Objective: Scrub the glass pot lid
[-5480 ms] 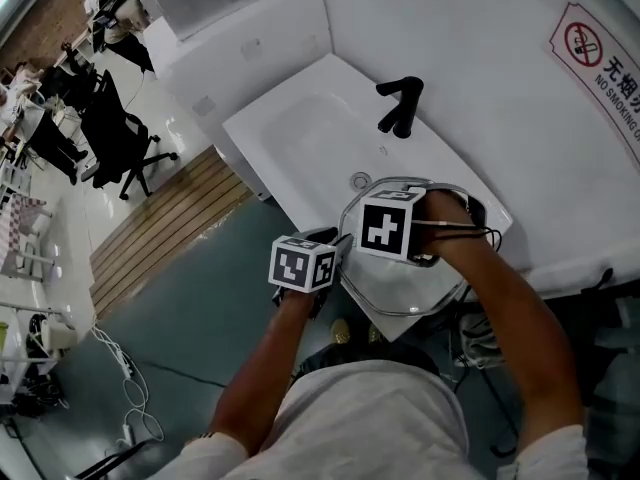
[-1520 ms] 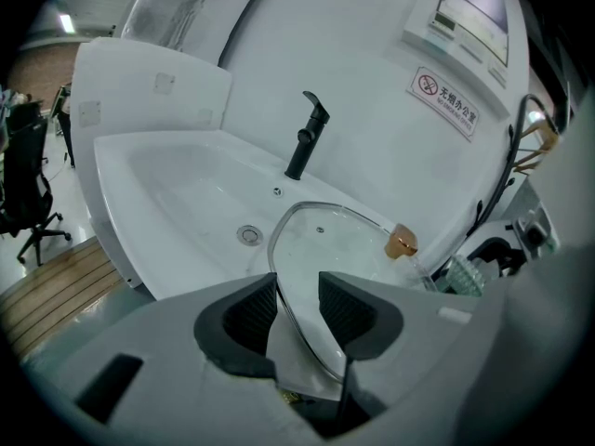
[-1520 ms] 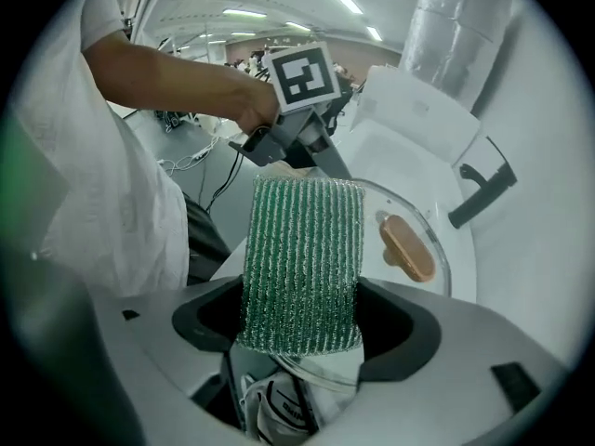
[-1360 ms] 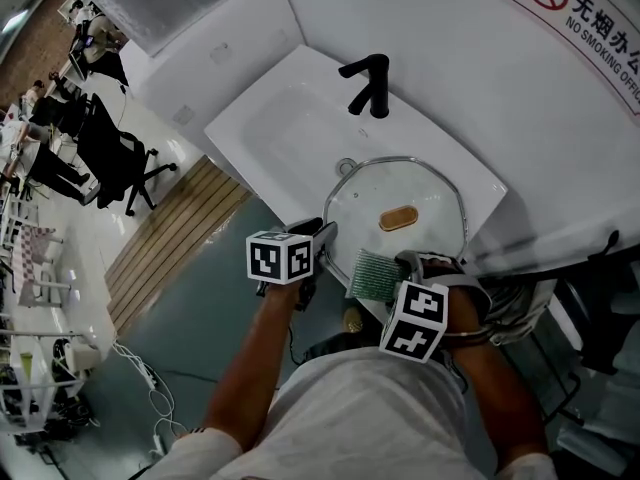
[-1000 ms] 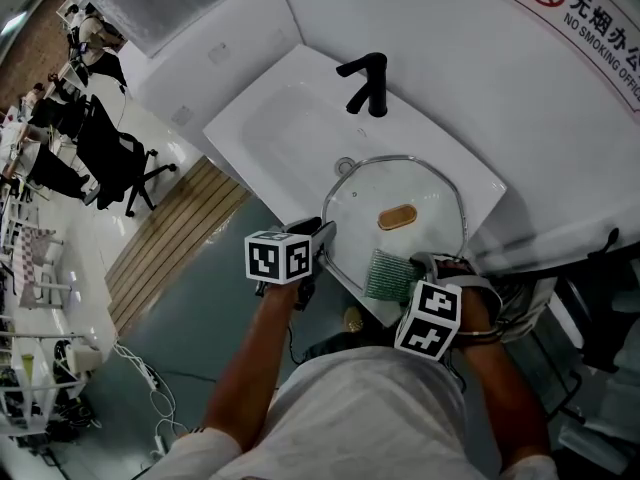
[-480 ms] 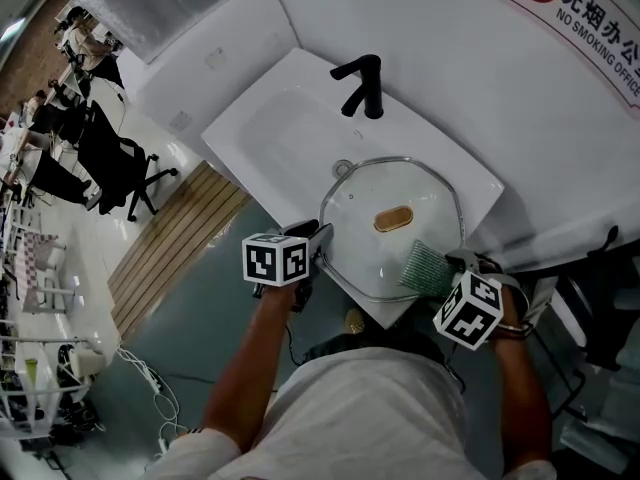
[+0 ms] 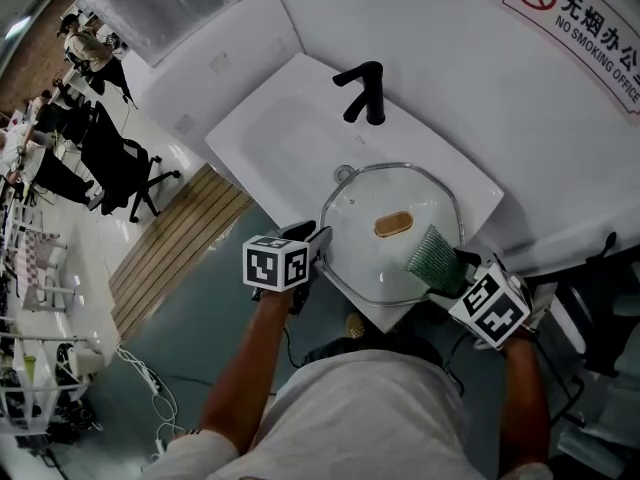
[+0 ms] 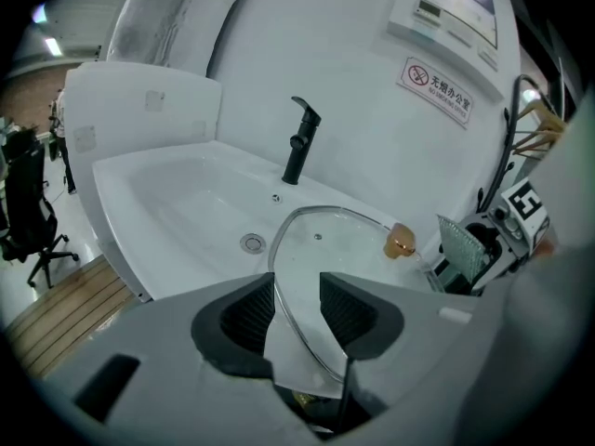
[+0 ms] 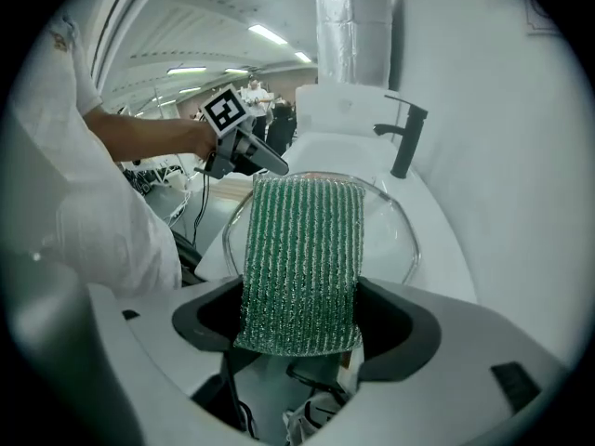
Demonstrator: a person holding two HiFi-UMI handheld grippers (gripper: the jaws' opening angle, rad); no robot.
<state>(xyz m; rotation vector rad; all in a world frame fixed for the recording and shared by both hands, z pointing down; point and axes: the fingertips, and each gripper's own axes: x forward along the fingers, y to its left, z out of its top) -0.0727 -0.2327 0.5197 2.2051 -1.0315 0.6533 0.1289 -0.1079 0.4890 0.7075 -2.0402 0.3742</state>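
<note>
The glass pot lid [image 7: 362, 253] with its amber knob [image 7: 393, 225] lies over the right end of the white sink [image 7: 270, 133], and its front rim overhangs the sink's edge. My left gripper [image 7: 318, 240] is shut on the lid's near left rim; in the left gripper view the rim runs between the pads [image 8: 351, 309] of the gripper [image 8: 297, 297]. My right gripper [image 7: 452, 273] is shut on a green scrub pad [image 7: 432, 258]. It holds the pad upright just off the lid's right rim. In the right gripper view the pad [image 9: 302, 249] hides much of the lid [image 9: 389, 235].
A black faucet [image 7: 365, 93] stands behind the lid against the white wall. The drain [image 8: 252, 242] lies left of the lid. A no-smoking sign [image 7: 580, 13] hangs at the upper right. Office chairs [image 7: 110, 153] and wooden flooring [image 7: 170, 238] lie far left.
My right gripper has carried the scrub pad from the lid's front edge round to its right rim. Earlier it was over the lid. The left gripper has stayed on the rim.
</note>
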